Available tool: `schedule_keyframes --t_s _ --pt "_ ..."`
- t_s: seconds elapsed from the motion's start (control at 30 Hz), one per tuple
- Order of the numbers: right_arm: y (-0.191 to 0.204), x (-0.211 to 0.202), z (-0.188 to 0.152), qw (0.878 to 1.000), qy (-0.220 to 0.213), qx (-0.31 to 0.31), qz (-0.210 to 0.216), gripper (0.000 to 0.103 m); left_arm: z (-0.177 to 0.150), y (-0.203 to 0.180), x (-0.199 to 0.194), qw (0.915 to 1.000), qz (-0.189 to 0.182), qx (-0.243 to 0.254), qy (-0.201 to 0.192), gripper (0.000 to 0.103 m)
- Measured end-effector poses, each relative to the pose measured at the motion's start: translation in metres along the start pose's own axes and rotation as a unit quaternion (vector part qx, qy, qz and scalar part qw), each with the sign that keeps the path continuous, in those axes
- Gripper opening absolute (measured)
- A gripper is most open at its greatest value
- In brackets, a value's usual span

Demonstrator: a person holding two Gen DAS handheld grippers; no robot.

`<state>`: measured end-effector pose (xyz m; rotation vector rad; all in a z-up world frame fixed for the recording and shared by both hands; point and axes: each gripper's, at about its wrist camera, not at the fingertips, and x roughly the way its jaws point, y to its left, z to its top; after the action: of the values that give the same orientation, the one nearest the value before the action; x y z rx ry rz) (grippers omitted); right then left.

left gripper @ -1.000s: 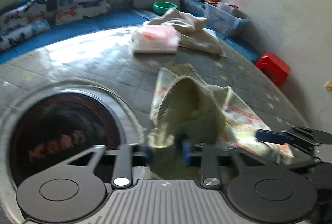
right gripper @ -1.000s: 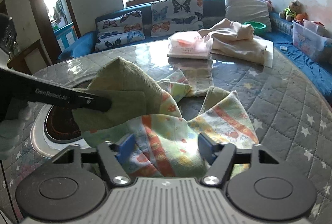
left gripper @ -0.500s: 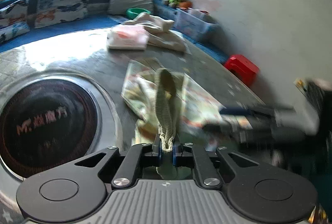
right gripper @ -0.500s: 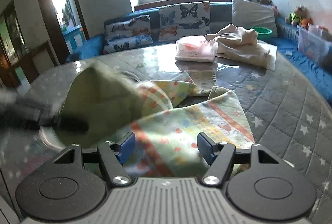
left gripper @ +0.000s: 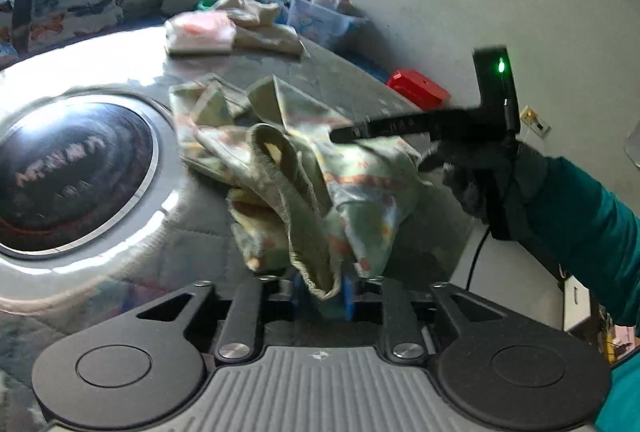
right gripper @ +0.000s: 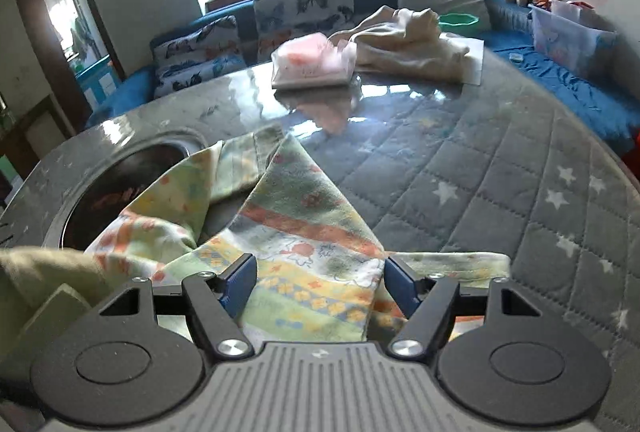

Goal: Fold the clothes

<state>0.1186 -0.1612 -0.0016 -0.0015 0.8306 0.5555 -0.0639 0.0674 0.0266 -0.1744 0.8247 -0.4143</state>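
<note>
While the left gripper (left gripper: 322, 290) pinches the ribbed hem of the patterned garment (left gripper: 304, 168) and lifts it off the round table (right gripper: 480, 168), the step in hand looks like spreading the piece before a fold. To the right, the right gripper (right gripper: 318, 282) stands wide open over the striped cloth, gripping nothing. Next it probably needs to close on an opposite edge.

soft printed cloth garment (right gripper: 304, 232); glossy quilted table cover (right gripper: 480, 168).
</note>
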Motion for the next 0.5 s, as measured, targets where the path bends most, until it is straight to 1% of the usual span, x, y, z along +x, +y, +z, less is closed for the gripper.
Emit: schedule_keyframes --t_s 0.03,0.07,0.1,0.13,0.2,0.23,0.27,0.33,0.43,0.5 --pt "-0.001 0.001 0.0 1.0 -0.001 -0.002 -0.003 0.072 0.002 0.002 -0.005 1.0 0.004 0.001 -0.007 0.038" --pt "-0.002 0.002 0.002 1.0 -0.002 -0.001 -0.001 0.072 0.005 0.006 -0.013 0.9998 0.01 -0.002 -0.019 0.054" --pt "-0.004 0.002 0.004 1.0 -0.003 -0.001 0.001 0.072 0.008 0.01 -0.02 0.9994 0.016 -0.004 -0.03 0.056" --pt "-0.003 0.003 0.006 1.0 -0.005 -0.003 0.001 0.072 0.011 0.013 -0.027 0.9989 0.023 -0.007 -0.041 0.056" --pt "-0.003 0.005 0.009 1.0 -0.009 -0.008 0.002 0.071 0.023 0.024 -0.034 0.997 0.047 -0.02 -0.059 0.058" --pt "-0.003 0.01 0.013 1.0 -0.01 -0.011 0.002 0.071 0.029 0.029 -0.037 0.9956 0.059 -0.026 -0.068 0.062" --pt "-0.004 0.014 0.017 1.0 -0.01 -0.014 0.003 0.071 0.036 0.036 -0.036 0.9942 0.07 -0.038 -0.072 0.064" --pt "-0.005 0.021 0.022 1.0 -0.008 -0.013 0.01 0.07 0.051 0.048 -0.027 0.9904 0.101 -0.06 -0.073 0.065" --pt "-0.004 0.035 0.028 1.0 0.003 -0.018 0.011 0.058 0.072 0.065 -0.002 0.9876 0.118 -0.085 -0.059 0.065" --pt "-0.003 0.041 0.028 1.0 0.013 -0.015 0.024 0.043 0.084 0.076 0.023 0.9866 0.122 -0.101 -0.041 0.065"
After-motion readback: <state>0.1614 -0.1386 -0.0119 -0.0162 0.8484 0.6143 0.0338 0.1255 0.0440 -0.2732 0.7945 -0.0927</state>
